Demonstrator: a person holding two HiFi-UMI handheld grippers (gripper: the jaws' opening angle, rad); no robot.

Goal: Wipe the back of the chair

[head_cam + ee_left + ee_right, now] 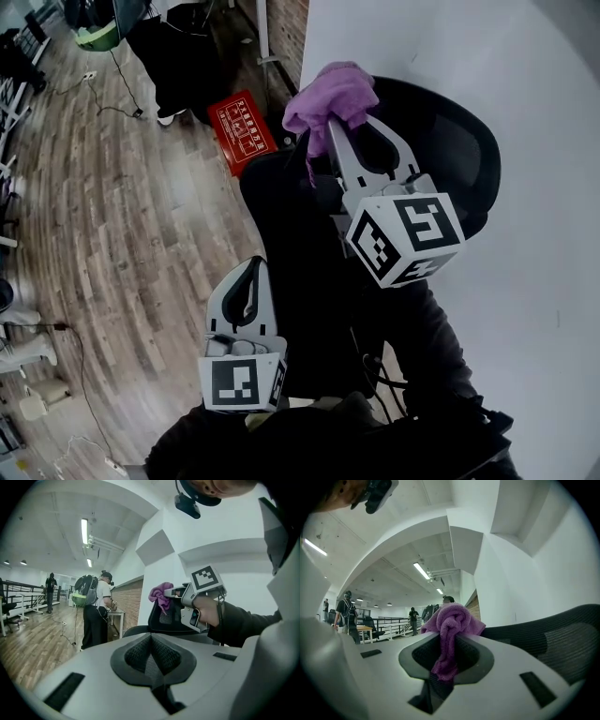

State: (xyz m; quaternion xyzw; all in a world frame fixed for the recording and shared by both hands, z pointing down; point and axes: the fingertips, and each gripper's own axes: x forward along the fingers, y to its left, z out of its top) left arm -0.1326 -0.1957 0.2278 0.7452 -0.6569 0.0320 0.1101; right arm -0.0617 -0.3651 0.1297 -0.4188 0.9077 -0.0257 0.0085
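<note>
Left gripper (252, 266) closed, empty. Right gripper (336, 127) clamps purple cloth (330, 92), seemingly touching chair back (455, 145).

1. Chair back (459, 150): black mesh with a curved upper rim, standing upright.
2. Cloth (330, 94): purple, bunched, pinched between the jaws of the right gripper (349, 127), just beside the back's upper rim.
</note>
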